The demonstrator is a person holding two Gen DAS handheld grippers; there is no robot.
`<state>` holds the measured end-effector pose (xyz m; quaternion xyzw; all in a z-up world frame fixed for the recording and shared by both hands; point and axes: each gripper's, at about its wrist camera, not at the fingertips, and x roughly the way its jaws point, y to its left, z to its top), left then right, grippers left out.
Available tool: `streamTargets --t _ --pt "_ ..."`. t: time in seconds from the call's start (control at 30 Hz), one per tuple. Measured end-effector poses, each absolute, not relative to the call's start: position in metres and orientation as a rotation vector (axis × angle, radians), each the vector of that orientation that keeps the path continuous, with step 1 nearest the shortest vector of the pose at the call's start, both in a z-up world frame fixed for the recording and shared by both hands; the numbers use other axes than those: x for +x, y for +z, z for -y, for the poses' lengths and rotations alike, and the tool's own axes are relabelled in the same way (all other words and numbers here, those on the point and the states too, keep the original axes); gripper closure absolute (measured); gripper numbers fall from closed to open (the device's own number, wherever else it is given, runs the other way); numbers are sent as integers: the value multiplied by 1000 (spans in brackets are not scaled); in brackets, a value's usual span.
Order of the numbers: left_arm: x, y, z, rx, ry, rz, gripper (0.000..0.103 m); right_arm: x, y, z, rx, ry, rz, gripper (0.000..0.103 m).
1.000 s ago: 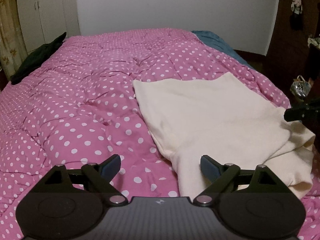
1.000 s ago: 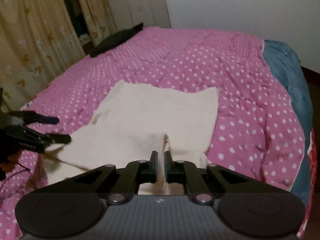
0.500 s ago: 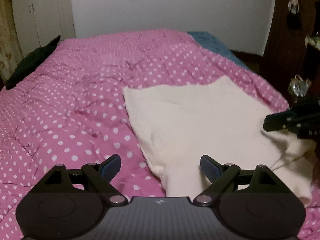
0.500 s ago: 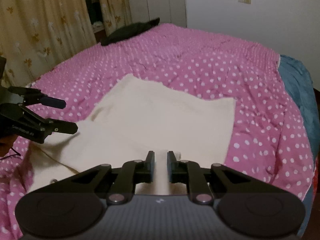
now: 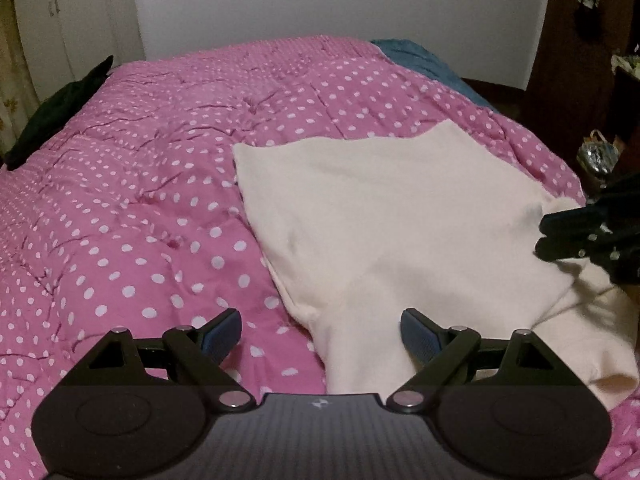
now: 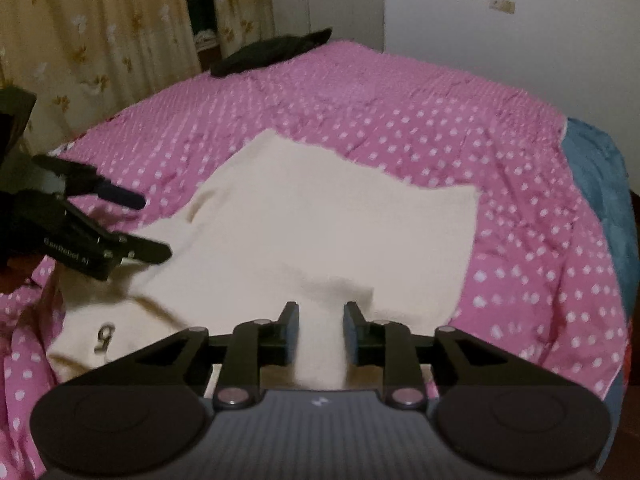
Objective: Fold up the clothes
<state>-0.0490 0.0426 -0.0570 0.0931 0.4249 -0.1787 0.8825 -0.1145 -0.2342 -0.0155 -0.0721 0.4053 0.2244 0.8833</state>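
Observation:
A cream garment [image 5: 400,208] lies spread flat on the pink dotted quilt [image 5: 140,220], with a small dark logo [image 6: 105,336] near its crumpled near end. My left gripper [image 5: 320,330] stands wide open low over the garment's near left edge, where a strip of cream cloth runs between the fingers without touching the pads. My right gripper [image 6: 320,320] has its jaws opening. A fold of the cream garment [image 6: 320,220] still lies loosely between them. Each gripper shows in the other's view: the right gripper [image 5: 560,236] and the left gripper [image 6: 148,226].
A black garment [image 6: 272,52] lies at the bed's far corner by the floral curtain [image 6: 100,40]. A blue blanket [image 6: 600,184] hangs along the bed's right side. A dark cabinet [image 5: 580,60] and a shiny bag [image 5: 600,154] stand beside the bed.
The right jaws, pinched on a raised cream fold before, have parted and the fold has sunk flatter. The left gripper stays wide open. The right gripper has come further into the left view.

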Motion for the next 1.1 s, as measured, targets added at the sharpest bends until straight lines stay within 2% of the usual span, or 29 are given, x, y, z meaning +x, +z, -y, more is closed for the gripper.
streamTargets --t 0.1,0.17,0.33,0.63,0.87,1.0,1.1 --pt "-52 -58 -45 199 -369 -885 14 -119 -18 235 -171 462 -847 78" --pt "-54 -54 -48 186 -363 -875 14 -123 -12 237 -179 445 -830 72" --pt "-60 -54 -46 193 -378 -862 13 -134 -10 237 -184 477 -818 67" --pt "-69 -70 -40 218 -363 -850 11 -140 -30 247 -110 470 -831 64" --pt "-76 -86 -41 228 -345 -816 7 -153 -44 247 -129 464 -774 64" --pt "-72 -76 -40 226 -338 -828 7 -155 -42 249 -115 470 -753 62" --pt "-73 -64 -40 240 -346 -804 7 -157 -34 251 -105 487 -737 51"
